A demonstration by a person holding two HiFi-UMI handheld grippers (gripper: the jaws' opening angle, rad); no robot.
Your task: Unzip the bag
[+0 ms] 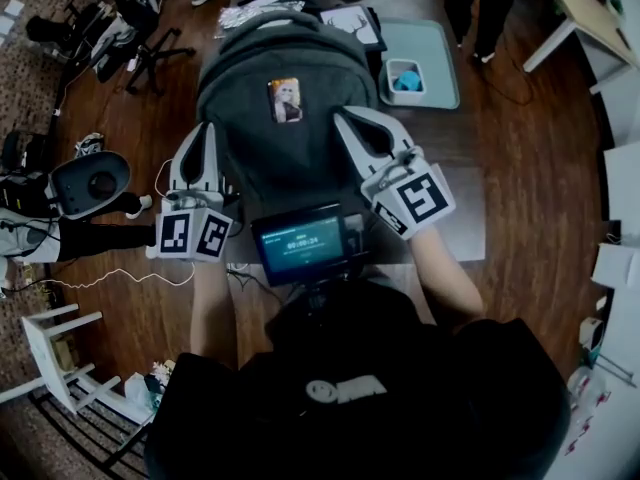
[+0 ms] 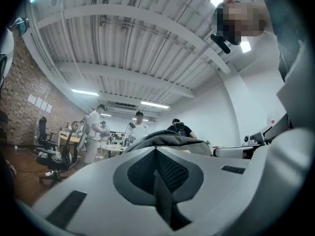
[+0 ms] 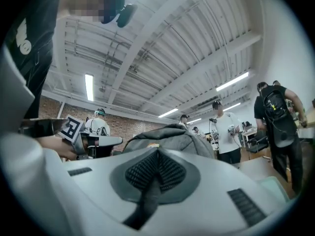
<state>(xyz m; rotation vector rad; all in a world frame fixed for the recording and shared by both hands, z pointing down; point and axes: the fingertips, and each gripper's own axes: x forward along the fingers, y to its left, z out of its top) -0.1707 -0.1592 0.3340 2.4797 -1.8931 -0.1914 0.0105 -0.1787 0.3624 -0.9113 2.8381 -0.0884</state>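
Note:
A grey backpack [image 1: 285,138] stands on the table [image 1: 470,168] with a small picture patch [image 1: 286,100] on its top. My left gripper [image 1: 205,130] lies against the bag's left flank and my right gripper [image 1: 347,118] against its right flank. In the left gripper view the jaws [image 2: 156,149] are pressed together, with the bag's curved top [image 2: 167,137] just beyond them. The right gripper [image 3: 157,151] is likewise shut, the bag [image 3: 170,136] rising behind its tips. I see nothing clearly caught between either pair of pads, and no zipper pull shows.
A teal tray [image 1: 440,88] with a white box [image 1: 404,78] sits beyond the bag on the right. A small screen [image 1: 300,243] hangs at the person's chest. Office chairs [image 1: 120,28] and a white stool [image 1: 55,353] stand left. Several people [image 3: 229,132] stand farther back.

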